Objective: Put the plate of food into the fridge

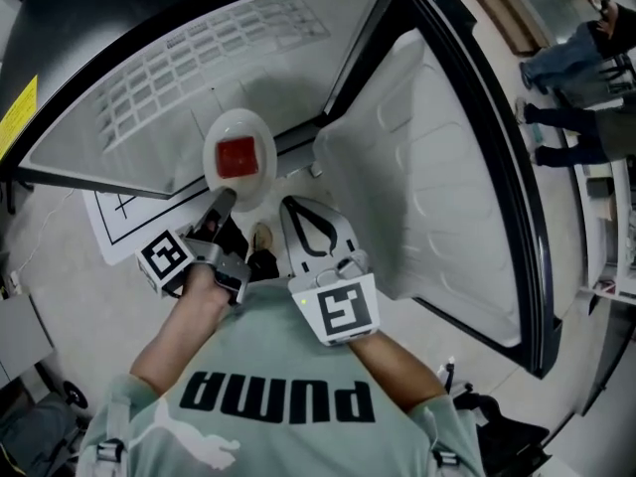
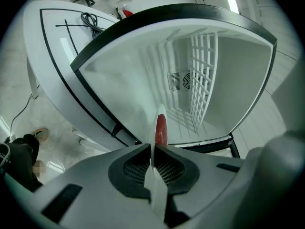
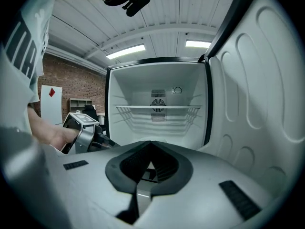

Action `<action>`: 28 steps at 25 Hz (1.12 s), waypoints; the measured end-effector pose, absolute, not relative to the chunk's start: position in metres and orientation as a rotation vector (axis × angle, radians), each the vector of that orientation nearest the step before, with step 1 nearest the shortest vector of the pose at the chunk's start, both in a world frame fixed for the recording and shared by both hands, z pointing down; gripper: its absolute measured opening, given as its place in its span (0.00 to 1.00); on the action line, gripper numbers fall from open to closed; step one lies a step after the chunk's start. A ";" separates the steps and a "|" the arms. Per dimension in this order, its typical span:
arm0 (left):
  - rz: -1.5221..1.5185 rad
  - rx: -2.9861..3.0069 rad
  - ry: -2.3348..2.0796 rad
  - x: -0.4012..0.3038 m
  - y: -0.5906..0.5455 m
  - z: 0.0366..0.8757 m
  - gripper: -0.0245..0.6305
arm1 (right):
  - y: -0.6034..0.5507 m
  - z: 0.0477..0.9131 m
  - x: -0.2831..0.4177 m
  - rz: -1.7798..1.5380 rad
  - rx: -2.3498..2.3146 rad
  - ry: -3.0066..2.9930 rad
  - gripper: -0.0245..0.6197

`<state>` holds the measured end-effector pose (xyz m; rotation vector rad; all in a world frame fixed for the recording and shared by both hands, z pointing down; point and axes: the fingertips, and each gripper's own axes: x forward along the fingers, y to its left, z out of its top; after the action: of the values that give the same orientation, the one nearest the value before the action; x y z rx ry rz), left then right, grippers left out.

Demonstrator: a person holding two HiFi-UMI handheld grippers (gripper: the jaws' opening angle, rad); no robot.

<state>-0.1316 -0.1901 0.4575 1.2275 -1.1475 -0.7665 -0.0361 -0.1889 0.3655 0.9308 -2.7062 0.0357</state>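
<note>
At the centre of the head view, right at the lower front edge of the open fridge (image 1: 119, 28), you are holding the white plate (image 1: 260, 127) with a red block of food (image 1: 238, 155) sitting on it. Whether its far rim is already over the threshold is not clear.

Your left gripper (image 1: 221, 205) is pinching the plate's near rim. In the left gripper view the plate (image 2: 152, 128) is showing edge-on as a thin white line running up out of the left gripper (image 2: 152, 149), whose jaws are standing narrow and pressing on it from both sides. The food (image 2: 161, 129) is showing as a red sliver just right of that line.

Your right gripper (image 1: 293, 207) is hovering just to the right of the plate, apart from it. In its own view the right gripper (image 3: 151, 144) is carrying nothing, and its jaws are meeting at the tips.

Beyond the plate the fridge cavity is standing bare and white, with a wire shelf (image 3: 157, 109) running across it and a round fan vent (image 3: 158, 101) sitting in the back wall. The fridge door (image 1: 447, 167) is standing swung wide, filling the right of the head view. Two people (image 1: 576, 87) are standing at the upper right.
</note>
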 end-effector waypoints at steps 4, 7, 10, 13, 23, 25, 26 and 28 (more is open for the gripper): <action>-0.762 1.231 -1.145 -0.141 -0.204 0.463 0.08 | -0.195 0.364 -0.044 0.023 0.943 -2.682 0.05; -0.756 1.243 -1.146 -0.148 -0.217 0.467 0.07 | -0.199 0.363 -0.049 0.020 0.960 -2.667 0.05; -0.744 1.258 -1.143 -0.152 -0.228 0.469 0.08 | -0.204 0.362 -0.051 0.015 0.987 -2.650 0.05; -0.723 1.271 -1.140 -0.155 -0.238 0.472 0.08 | -0.210 0.362 -0.052 0.012 1.017 -2.630 0.05; -0.680 1.295 -1.142 -0.167 -0.267 0.477 0.08 | -0.244 0.360 -0.064 0.031 1.119 -2.622 0.05; -0.679 1.302 -1.146 -0.171 -0.272 0.480 0.08 | -0.253 0.360 -0.067 0.036 1.135 -2.620 0.05; -0.675 1.301 -1.149 -0.171 -0.274 0.481 0.08 | -0.257 0.361 -0.068 0.044 1.142 -2.618 0.05; -0.665 1.295 -1.156 -0.173 -0.278 0.484 0.08 | -0.265 0.363 -0.070 0.064 1.153 -2.613 0.05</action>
<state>-0.1726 -0.2780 0.4844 1.2945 -1.1558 -0.6649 -0.0699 -0.2653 0.3632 1.1530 -2.6128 0.0636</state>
